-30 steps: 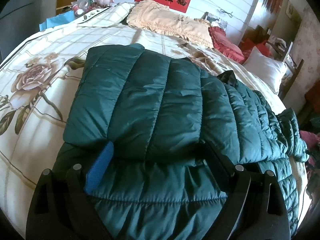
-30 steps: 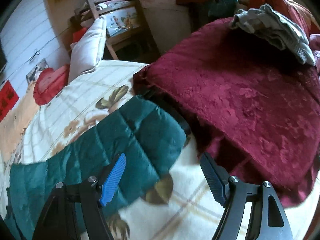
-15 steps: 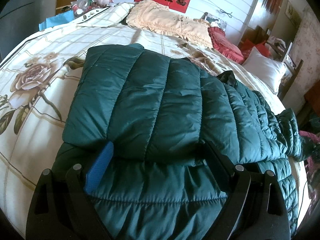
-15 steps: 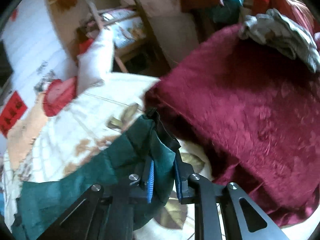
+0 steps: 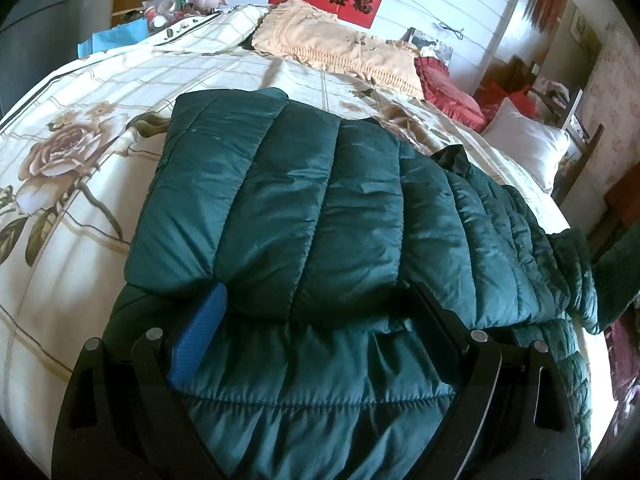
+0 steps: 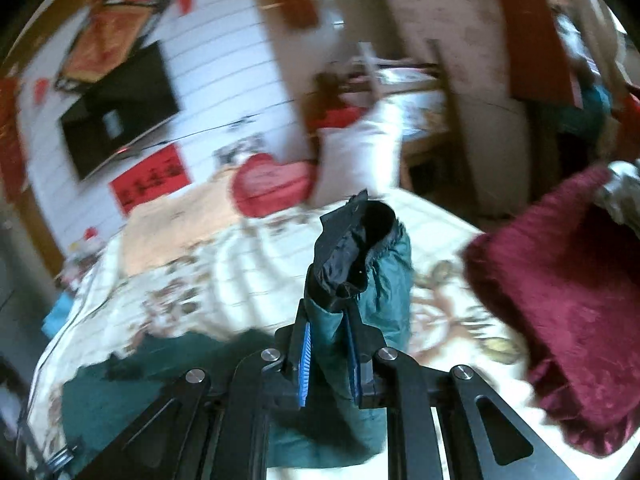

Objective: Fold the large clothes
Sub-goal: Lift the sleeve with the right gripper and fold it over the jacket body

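Right wrist view shows the right gripper (image 6: 326, 360) clamped on the jacket (image 5: 280, 208) sleeve cuff (image 6: 352, 240) lifted at twelve o'clock, while the left gripper (image 5: 316, 320) rests wide-open over the half-folded body on the bed (image 5: 80, 120), this sleeve still unfolded.

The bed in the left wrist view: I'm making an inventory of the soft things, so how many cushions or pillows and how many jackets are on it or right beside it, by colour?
Green jacket: 1
Beige cushion: 1
Red cushion: 1
White pillow: 1
Total: 4
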